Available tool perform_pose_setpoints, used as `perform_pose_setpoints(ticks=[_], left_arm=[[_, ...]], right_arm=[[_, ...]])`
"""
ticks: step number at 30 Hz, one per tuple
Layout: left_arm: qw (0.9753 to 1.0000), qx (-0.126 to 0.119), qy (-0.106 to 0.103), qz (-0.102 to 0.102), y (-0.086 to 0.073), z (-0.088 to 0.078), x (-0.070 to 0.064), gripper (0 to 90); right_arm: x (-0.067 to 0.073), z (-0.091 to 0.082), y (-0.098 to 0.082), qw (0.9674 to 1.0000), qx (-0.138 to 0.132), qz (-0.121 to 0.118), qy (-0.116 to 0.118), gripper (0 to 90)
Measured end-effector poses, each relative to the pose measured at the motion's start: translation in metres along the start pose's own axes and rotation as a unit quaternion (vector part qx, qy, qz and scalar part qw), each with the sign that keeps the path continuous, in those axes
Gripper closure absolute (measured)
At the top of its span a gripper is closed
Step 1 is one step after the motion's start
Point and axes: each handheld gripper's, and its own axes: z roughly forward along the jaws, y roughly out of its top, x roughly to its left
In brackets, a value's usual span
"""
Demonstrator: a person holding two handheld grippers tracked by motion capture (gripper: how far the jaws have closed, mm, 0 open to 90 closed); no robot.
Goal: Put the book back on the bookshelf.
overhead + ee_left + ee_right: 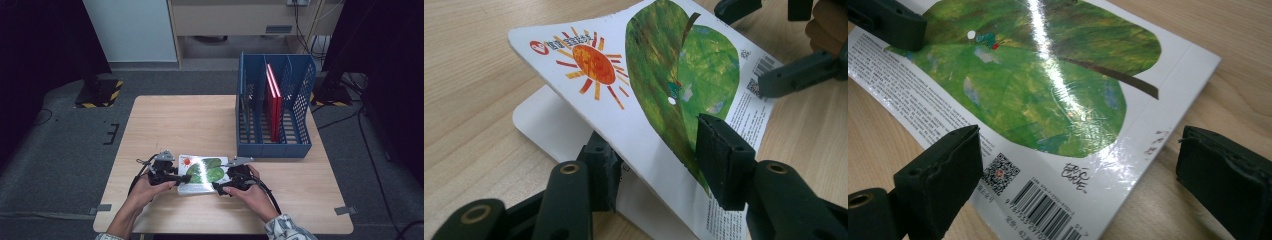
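Note:
A thin picture book (202, 172) with a big green leaf and an orange sun on its cover lies near the front of the wooden table (175, 120). My left gripper (182, 178) is shut on the book's cover (664, 75): one jaw sits under the raised, bent cover and the other presses on top, while the white pages below stay flat. My left gripper (656, 150) holds it near the leaf's edge. My right gripper (220, 186) stands open at the opposite side, its jaws straddling the barcode corner of the book (1048, 75). My right gripper (1083, 170) presses on nothing.
A blue mesh file rack (275, 107) stands at the table's back right, with red books (273, 100) upright in one slot. A person's two hands hold the grippers from the front edge. A black stand with yellow-striped feet (100, 92) is on the floor, far left.

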Motion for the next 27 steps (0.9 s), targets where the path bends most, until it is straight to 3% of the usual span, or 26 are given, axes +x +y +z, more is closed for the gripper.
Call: perform_pose_setpoints(ticks=[16, 27], left_arm=[[0.9989, -0.022, 0.010, 0.041, 0.004, -0.009, -0.010, 61.3], [0.9964, -0.038, 0.022, 0.072, 0.006, -0.016, -0.019, 64.5]], right_arm=[[-0.012, 0.006, 0.006, 0.9998, 0.005, 0.010, 0.014, 4.6], [-0.019, 0.008, 0.011, 0.9993, 0.006, 0.014, 0.035, 3.1]])
